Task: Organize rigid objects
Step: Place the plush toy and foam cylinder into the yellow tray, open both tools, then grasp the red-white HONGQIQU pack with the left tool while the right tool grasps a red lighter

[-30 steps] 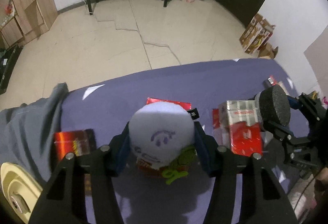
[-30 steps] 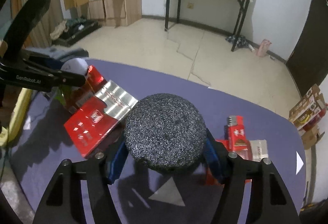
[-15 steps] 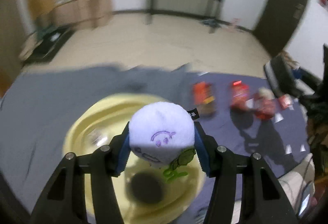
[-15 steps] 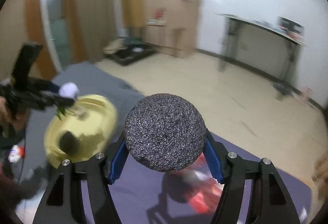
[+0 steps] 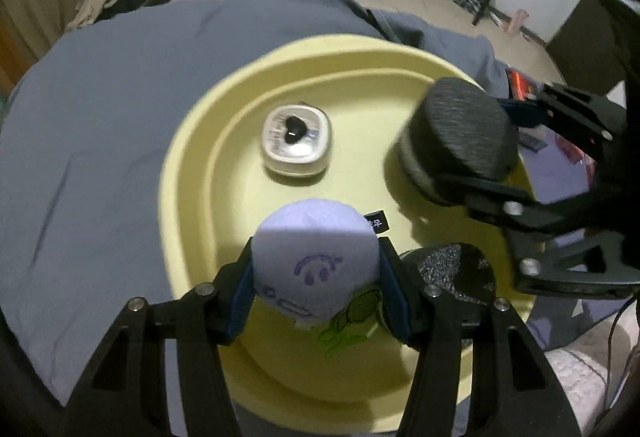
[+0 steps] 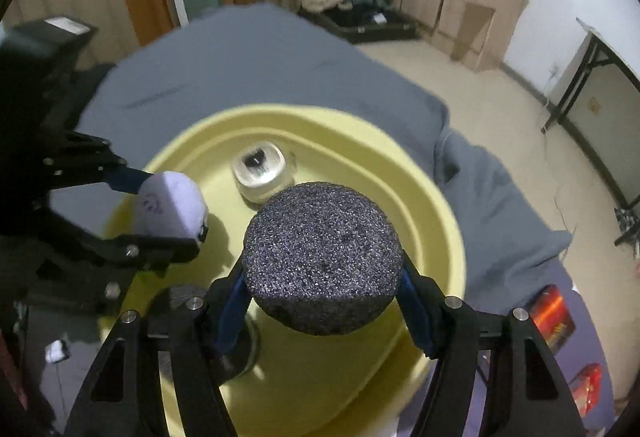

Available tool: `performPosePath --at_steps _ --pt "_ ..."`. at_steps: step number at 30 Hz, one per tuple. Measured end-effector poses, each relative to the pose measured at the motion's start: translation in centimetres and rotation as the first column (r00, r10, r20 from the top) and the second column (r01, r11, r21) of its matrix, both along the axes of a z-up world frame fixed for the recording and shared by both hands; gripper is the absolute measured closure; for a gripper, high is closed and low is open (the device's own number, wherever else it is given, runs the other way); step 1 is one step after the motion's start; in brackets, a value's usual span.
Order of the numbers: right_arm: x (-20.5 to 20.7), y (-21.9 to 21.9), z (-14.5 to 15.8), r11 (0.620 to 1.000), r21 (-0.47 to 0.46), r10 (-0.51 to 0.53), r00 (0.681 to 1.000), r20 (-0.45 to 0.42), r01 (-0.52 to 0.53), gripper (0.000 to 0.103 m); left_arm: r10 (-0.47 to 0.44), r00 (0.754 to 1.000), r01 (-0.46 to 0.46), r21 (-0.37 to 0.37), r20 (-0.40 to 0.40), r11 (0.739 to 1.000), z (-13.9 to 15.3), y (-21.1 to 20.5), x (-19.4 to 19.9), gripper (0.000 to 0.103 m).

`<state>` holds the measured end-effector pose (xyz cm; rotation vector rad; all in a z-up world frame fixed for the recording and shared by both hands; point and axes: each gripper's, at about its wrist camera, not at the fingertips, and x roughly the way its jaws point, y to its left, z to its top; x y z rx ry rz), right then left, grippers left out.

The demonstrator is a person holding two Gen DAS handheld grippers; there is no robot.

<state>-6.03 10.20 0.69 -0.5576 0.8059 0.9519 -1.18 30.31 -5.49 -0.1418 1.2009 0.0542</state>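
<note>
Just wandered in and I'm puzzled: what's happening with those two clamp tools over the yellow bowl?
A person holds a gripper in each hand. The left gripper clamps a pale plush ball, the right gripper a dark foam disc. Both hang over a yellow tub, which already holds a small clear case and another dark disc.

yellow tray point(image 5: 192, 165) near rim cut off, red packets point(image 6: 554, 317) blurred
</note>
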Motion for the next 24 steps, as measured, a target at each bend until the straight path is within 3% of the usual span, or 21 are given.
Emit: performPosePath --at_steps 5,9,14,15,16,18,20,24 --pt "0.6 2.4 -1.9 0.998 -0.059 -0.016 1.000 -0.011 0.015 0.037 -0.023 0.999 0.022 -0.017 -0.025 1.000 -1.8 0.0 0.2 0.045" --pt "0.8 3.5 -1.4 0.999 -0.039 -0.029 0.999 -0.013 0.029 0.037 -0.019 0.999 0.018 -0.031 -0.032 0.999 -2.9 0.6 0.7 0.044" --pt "1.1 2.1 -0.9 0.999 -0.009 -0.044 0.998 -0.037 0.043 0.034 0.002 1.000 -0.005 -0.090 -0.023 0.996 -2.3 1.5 0.6 0.032" --pt "1.1 1.8 -0.4 0.999 0.021 -0.047 0.998 -0.039 0.048 0.028 0.010 1.000 -0.012 -0.108 -0.015 0.994 -2.0 1.6 0.3 0.020" --pt "1.2 1.1 0.6 0.996 0.064 -0.059 0.997 -0.045 0.062 0.016 0.025 1.000 -0.025 -0.123 -0.001 0.992 -1.2 1.9 0.0 0.005" --pt "1.4 -0.9 2.7 0.983 0.153 -0.091 0.995 -0.041 0.096 0.000 0.047 0.997 -0.040 -0.103 0.064 0.994 1.2 2.1 -0.8 0.000" --pt "1.6 -4.3 5.6 0.958 0.244 -0.148 0.988 -0.040 0.153 0.001 0.026 0.993 -0.016 -0.092 0.116 0.996 3.2 1.7 -0.8 0.000" --pt "2.9 -12.4 8.9 0.913 0.308 -0.276 0.961 -0.014 0.267 0.000 -0.052 0.988 0.063 -0.070 0.145 0.996 6.2 -2.2 1.3 0.000"
